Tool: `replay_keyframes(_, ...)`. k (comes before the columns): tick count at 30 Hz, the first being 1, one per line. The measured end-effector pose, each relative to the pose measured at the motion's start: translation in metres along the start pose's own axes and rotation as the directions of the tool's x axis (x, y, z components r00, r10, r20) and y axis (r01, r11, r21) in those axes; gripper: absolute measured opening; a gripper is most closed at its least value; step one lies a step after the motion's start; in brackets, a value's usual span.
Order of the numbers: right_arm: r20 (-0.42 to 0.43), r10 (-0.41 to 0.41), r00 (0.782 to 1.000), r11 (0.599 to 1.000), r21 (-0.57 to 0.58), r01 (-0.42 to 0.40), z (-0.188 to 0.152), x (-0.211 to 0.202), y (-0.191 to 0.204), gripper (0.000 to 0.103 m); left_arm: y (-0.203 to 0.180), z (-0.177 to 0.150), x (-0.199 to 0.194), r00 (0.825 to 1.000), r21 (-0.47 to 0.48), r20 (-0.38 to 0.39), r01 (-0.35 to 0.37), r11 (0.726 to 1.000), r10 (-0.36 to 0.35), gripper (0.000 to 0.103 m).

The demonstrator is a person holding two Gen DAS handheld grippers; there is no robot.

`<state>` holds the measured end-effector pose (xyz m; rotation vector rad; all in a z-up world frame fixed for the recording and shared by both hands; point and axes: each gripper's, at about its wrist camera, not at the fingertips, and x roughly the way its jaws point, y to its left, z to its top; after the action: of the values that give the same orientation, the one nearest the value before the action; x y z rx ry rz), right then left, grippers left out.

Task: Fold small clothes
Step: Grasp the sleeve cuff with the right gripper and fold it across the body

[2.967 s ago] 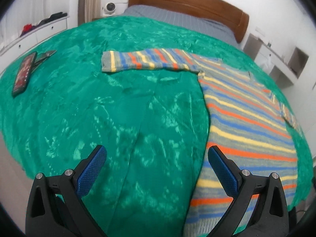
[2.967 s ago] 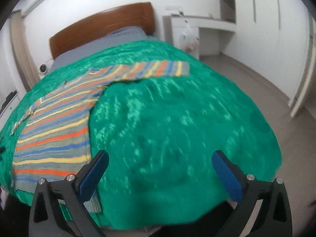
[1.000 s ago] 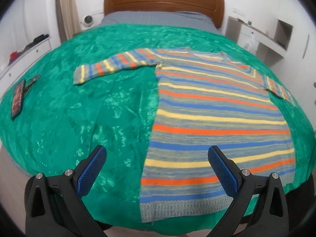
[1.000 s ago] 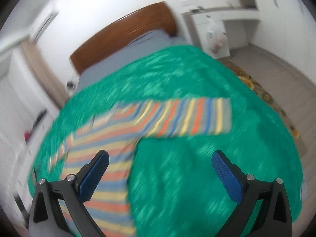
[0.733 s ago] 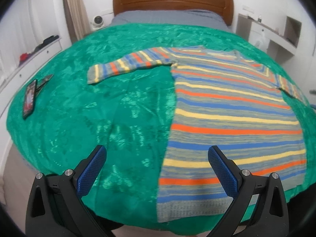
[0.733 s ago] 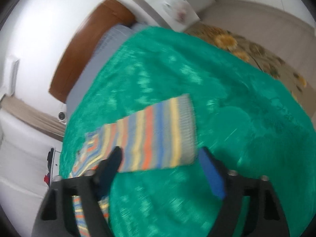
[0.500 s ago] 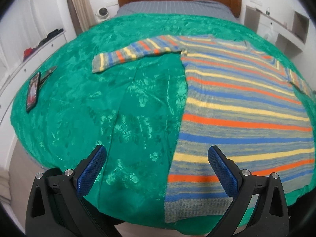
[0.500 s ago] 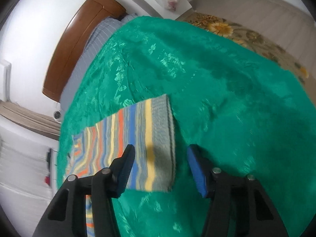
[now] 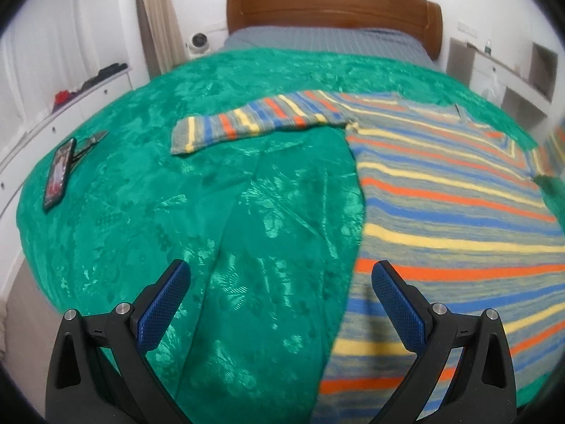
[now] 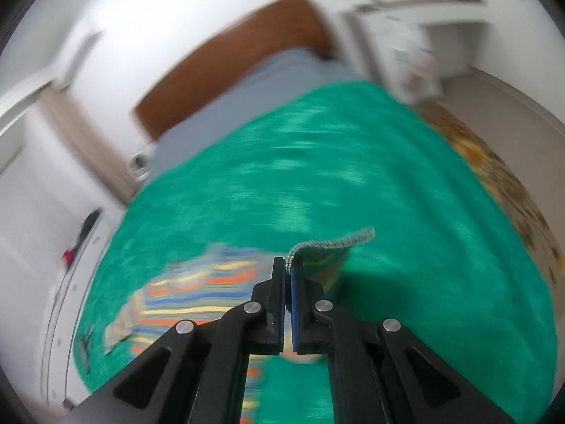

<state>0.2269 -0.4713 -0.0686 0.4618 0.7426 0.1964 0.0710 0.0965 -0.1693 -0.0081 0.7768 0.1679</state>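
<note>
Even indoor light; right view motion-blurred, fisheye warp.

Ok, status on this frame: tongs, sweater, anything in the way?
Right tongs shut on sleeve cuff, lifted. Left tongs open above the bedspread. Striped sweater flat, unfolded. Phone far left, clear of it.

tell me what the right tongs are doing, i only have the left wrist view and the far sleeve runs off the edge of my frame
Observer: The right tongs are shut on the grey cuff of that sleeve.
Operator: is the cuff flat on the bed
Observer: No, it is lifted above the green bedspread and curls over the tips.
Operator: anything else over there
Observer: A patterned rug lies on the floor past the bed's right side. That view is motion-blurred, so finer detail is lost.
</note>
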Motion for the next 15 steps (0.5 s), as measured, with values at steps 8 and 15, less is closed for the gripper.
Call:
replay_keyframes(8, -0.199, 0.075, 0.977, 0.962, -0.242, -0.124, -0.038, 0.116, 0.179, 0.005, 0.008, -0.011, 0.009, 0.999, 0.006, 0.006, 0.039, 0.999, -0.039, 0.102)
replay_keyframes(15, -0.306, 0.244, 0.92, 0.958, -0.071, -0.278, -0.084, 0.165, 0.193, 0.062, 0.014, -0.012, 0.014, 0.998, -0.022, -0.013, 0.054, 0.998, -0.055, 0.102)
